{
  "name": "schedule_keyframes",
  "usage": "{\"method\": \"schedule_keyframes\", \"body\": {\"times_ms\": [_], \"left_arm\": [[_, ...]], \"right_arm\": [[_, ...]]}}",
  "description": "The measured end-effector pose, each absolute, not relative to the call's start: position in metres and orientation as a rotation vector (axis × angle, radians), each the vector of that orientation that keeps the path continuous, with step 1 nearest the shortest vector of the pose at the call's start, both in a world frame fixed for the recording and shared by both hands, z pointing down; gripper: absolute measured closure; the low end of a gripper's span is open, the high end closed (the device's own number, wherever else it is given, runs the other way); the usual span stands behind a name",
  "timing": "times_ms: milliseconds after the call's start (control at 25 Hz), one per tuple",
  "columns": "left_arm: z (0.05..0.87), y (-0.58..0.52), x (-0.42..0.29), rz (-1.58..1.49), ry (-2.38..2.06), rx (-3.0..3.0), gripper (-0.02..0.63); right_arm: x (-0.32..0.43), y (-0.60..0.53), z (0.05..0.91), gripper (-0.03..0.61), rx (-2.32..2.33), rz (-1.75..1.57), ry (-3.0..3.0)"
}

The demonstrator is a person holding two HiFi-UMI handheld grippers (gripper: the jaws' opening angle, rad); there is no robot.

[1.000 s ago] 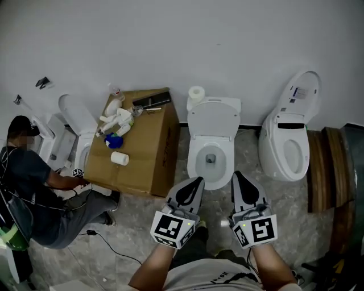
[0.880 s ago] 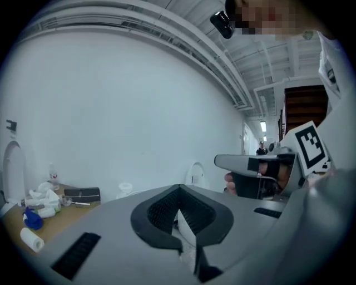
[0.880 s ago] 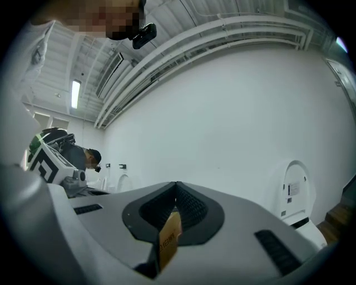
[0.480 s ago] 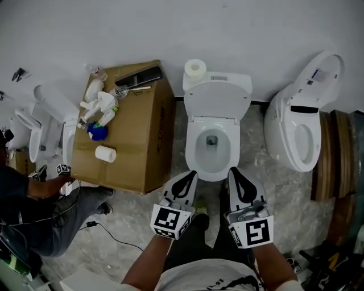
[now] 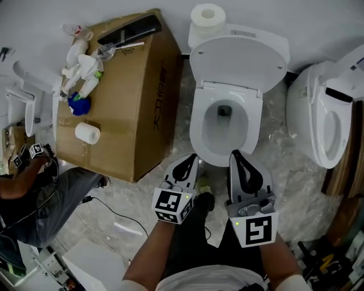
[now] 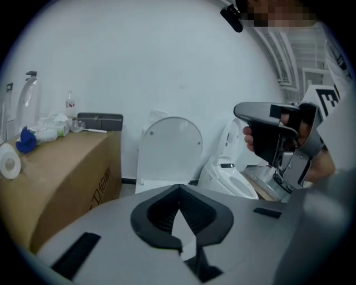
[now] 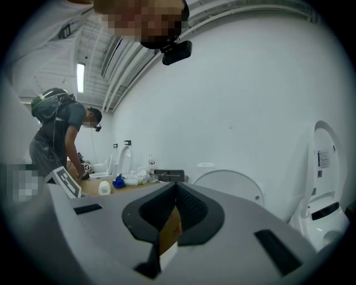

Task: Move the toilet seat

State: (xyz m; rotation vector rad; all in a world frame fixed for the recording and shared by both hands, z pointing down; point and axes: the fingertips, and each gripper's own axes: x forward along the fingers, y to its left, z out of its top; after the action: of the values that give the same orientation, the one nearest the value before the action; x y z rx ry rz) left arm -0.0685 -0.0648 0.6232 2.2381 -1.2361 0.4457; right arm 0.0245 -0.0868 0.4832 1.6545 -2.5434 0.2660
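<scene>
A white toilet stands ahead of me, its seat and lid (image 5: 239, 59) raised against the tank and its bowl (image 5: 223, 132) uncovered. My left gripper (image 5: 190, 159) is shut and empty, just short of the bowl's front rim on the left. My right gripper (image 5: 235, 154) is shut and empty too, at the front rim on the right. The left gripper view has the upright lid (image 6: 169, 147) beyond the closed jaw tips (image 6: 179, 188) and the right gripper (image 6: 273, 139) off to the side. The lid (image 7: 229, 186) also appears in the right gripper view, behind its closed tips (image 7: 176, 187).
A cardboard box (image 5: 122, 96) with bottles and a paper roll (image 5: 87, 133) stands left of the toilet. Another paper roll (image 5: 206, 16) sits on the tank. A second toilet (image 5: 324, 116) is at the right. A person (image 5: 31, 193) crouches at the far left, a cable (image 5: 105, 213) trailing on the floor.
The head view has dropped and closed in on the middle toilet, which now looks larger. Both grippers stay shut, side by side before the bowl.
</scene>
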Motion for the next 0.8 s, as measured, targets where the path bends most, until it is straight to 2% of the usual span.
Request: {"method": "schedule_keyframes", "body": {"times_ms": [360,560,800], "left_arm": [[0.810,-0.055,-0.095,0.469,-1.251,2.018,0.599],[0.873,-0.053,-0.106,0.374,-1.227,1.867,0.535],[0.931,-0.052,-0.122,0.217,-1.219,1.687,0.494]], "right_arm": [[0.000,-0.093,0.625,0.565,1.578,0.317,-2.540],[-0.011,-0.097,0.666,0.565,1.525,0.335,-2.551],[-0.027,-0.098,0.695,0.565,1.459,0.341,-2.574]]}}
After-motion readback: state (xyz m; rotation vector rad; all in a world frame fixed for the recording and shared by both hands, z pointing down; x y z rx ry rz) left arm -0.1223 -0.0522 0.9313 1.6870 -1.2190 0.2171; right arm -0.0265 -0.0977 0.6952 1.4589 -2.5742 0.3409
